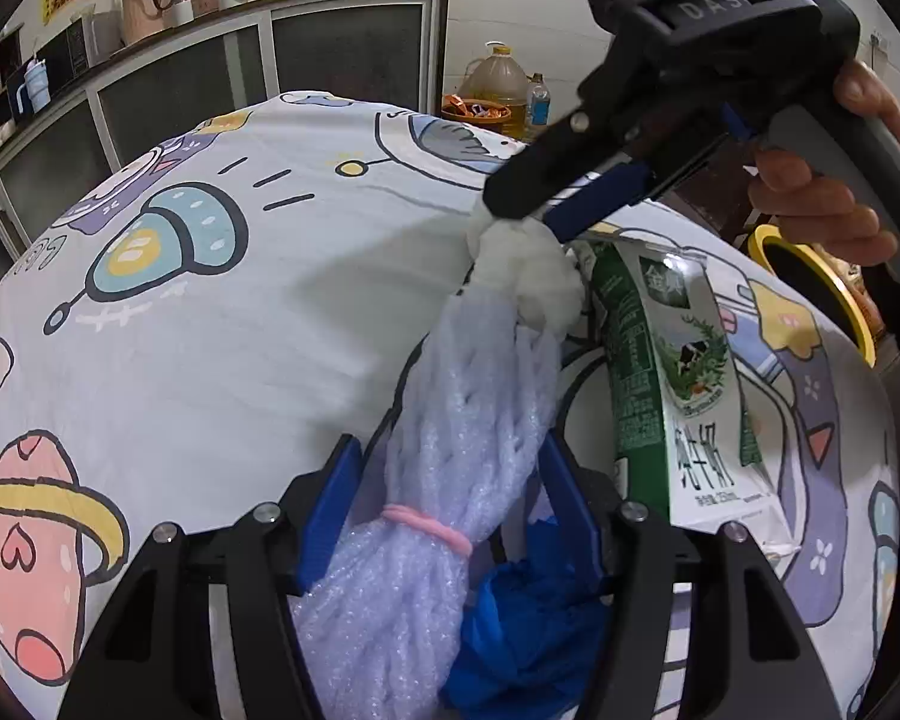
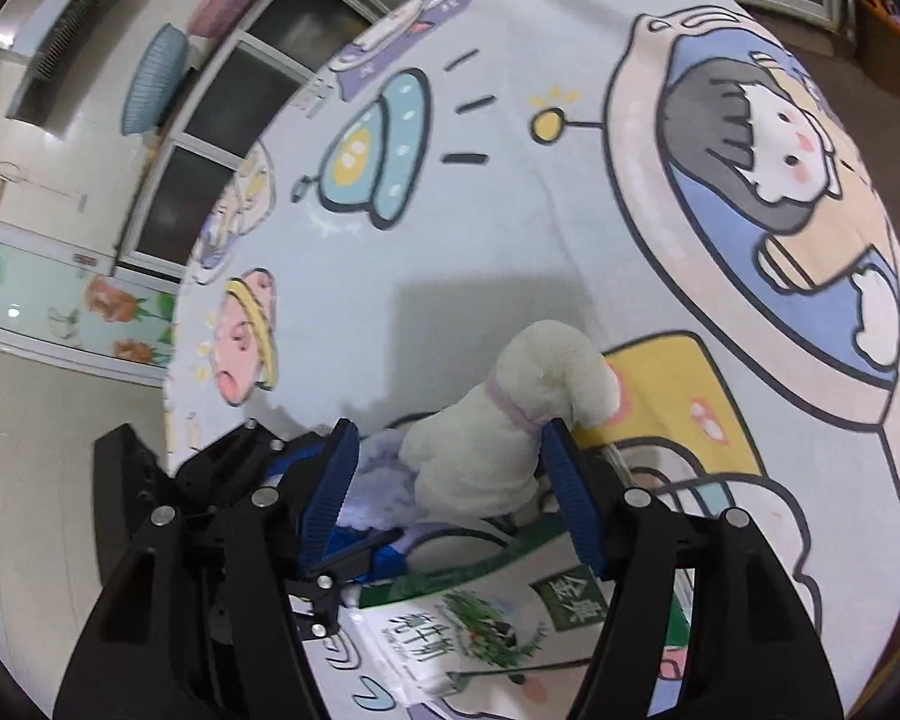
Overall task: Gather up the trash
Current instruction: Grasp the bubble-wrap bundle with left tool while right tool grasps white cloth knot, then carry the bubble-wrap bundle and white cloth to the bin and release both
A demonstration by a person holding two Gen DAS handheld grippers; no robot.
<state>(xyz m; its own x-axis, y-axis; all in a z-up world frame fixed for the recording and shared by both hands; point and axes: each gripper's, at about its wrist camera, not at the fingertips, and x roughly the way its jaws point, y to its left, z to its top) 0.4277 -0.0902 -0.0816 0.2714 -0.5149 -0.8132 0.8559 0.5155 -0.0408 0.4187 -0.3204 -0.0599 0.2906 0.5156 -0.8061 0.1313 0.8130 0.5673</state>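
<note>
A white foam net sleeve [image 1: 450, 444], tied with a pink band, lies on the cartoon-print tablecloth [image 1: 270, 300]. My left gripper [image 1: 450, 474] has its blue jaws closed on its lower part. My right gripper [image 1: 546, 222] grips the sleeve's white bunched top end [image 1: 534, 270]; in the right wrist view that end [image 2: 510, 420] sits between the right gripper's [image 2: 450, 468] blue pads. A green and white milk carton [image 1: 672, 372] lies flat beside the sleeve, also visible in the right wrist view [image 2: 498, 630]. A crumpled blue plastic piece [image 1: 528, 618] lies under the left gripper.
A yellow-rimmed black bin [image 1: 816, 288] stands off the table's right edge. Cabinets [image 1: 240, 66] with bottles and jugs line the far wall. An oil jug [image 1: 498, 90] and a snack basket [image 1: 474, 111] stand beyond the table.
</note>
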